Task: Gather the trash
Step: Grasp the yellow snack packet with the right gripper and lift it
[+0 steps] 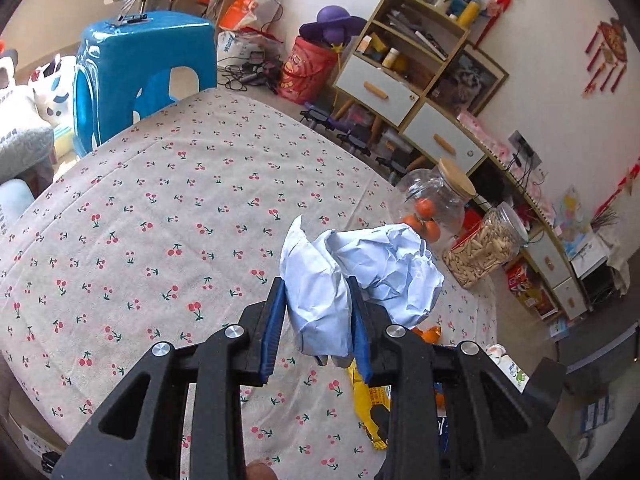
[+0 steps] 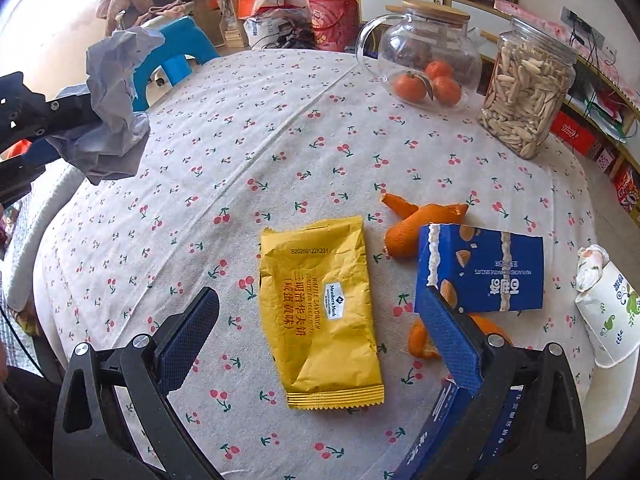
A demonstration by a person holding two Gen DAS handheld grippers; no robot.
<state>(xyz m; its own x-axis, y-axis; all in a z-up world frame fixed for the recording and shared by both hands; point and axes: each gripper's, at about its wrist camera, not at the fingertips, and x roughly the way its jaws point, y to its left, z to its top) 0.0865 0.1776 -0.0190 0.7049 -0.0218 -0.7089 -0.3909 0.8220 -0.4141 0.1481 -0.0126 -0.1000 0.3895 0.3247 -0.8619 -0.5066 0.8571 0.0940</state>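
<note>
My left gripper [image 1: 318, 300] is shut on a crumpled pale blue paper [image 1: 360, 276] and holds it above the cherry-print tablecloth [image 1: 160, 208]. The paper also shows at the left of the right wrist view [image 2: 114, 108]. My right gripper [image 2: 320, 312] is open, low over a yellow snack wrapper [image 2: 320, 312] that lies between its fingers. Right of the wrapper lie orange peel [image 2: 420, 220] and a torn blue biscuit box [image 2: 480, 268]. More peel [image 2: 424, 344] lies by the right finger. A crumpled paper cup [image 2: 608, 312] lies at the table's right edge.
A glass jar with tangerines [image 2: 428, 56] and a jar of biscuit sticks [image 2: 528, 92] stand at the far right of the table. A blue stool [image 1: 140, 68], a red bucket [image 1: 308, 68] and shelves [image 1: 408, 60] stand beyond the table.
</note>
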